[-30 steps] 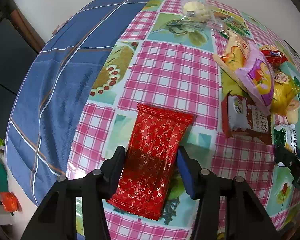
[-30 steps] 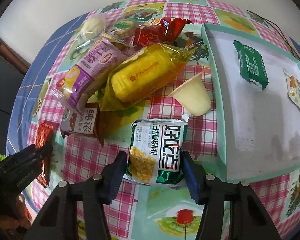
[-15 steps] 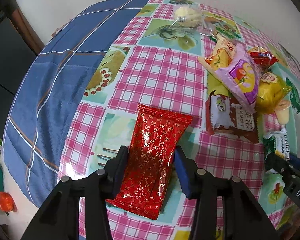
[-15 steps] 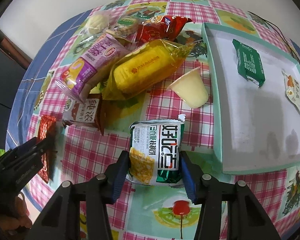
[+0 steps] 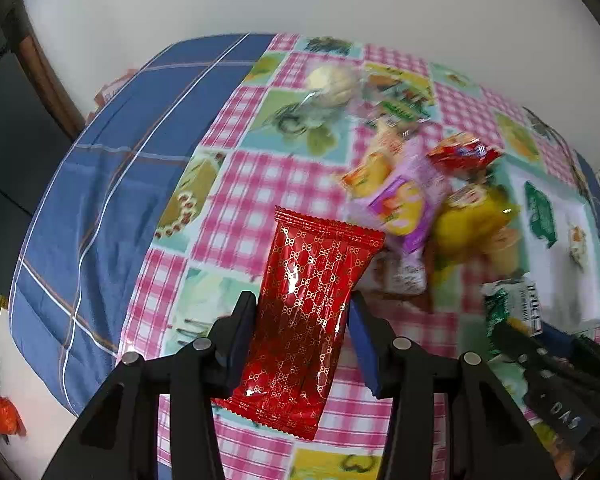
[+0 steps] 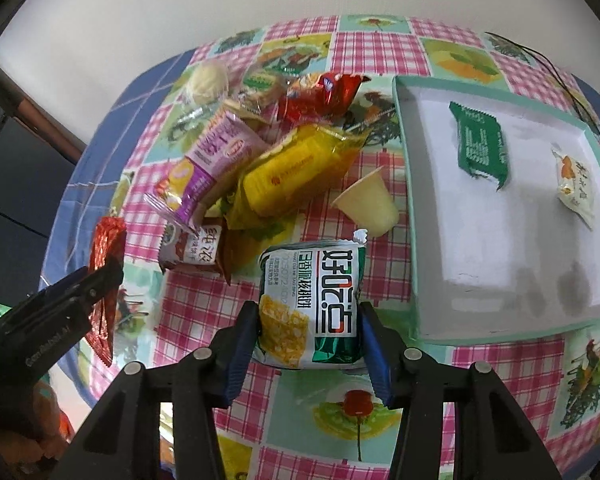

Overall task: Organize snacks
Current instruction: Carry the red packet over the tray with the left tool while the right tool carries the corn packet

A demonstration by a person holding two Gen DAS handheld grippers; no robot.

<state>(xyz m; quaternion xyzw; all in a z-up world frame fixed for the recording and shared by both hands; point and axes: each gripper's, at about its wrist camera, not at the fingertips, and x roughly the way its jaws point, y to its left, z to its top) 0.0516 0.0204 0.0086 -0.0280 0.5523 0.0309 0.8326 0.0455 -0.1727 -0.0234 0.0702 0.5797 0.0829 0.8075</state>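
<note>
Both grippers clamped on snack packets, lifted above the checked tablecloth.

Left gripper (image 5: 302,324) pinching a glossy red wrapper (image 5: 312,316) with gold pattern, long and flat, crimped ends, tilted off the cloth (image 5: 256,184); right gripper (image 6: 308,332) squeezing a white-and-green packet (image 6: 314,300) with bold lettering. Right view only: inside of the mint-rimmed tray (image 6: 416,280), just beside the held packet, holding a dark green sachet (image 6: 480,144) and a small white one (image 6: 576,188), much bare floor left. Left view only: blue cloth (image 5: 112,184) covering the table's far-left side. Snack heap (image 6: 260,160) between grippers and wall; pale cup (image 6: 370,204) near the tray's edge.
</note>
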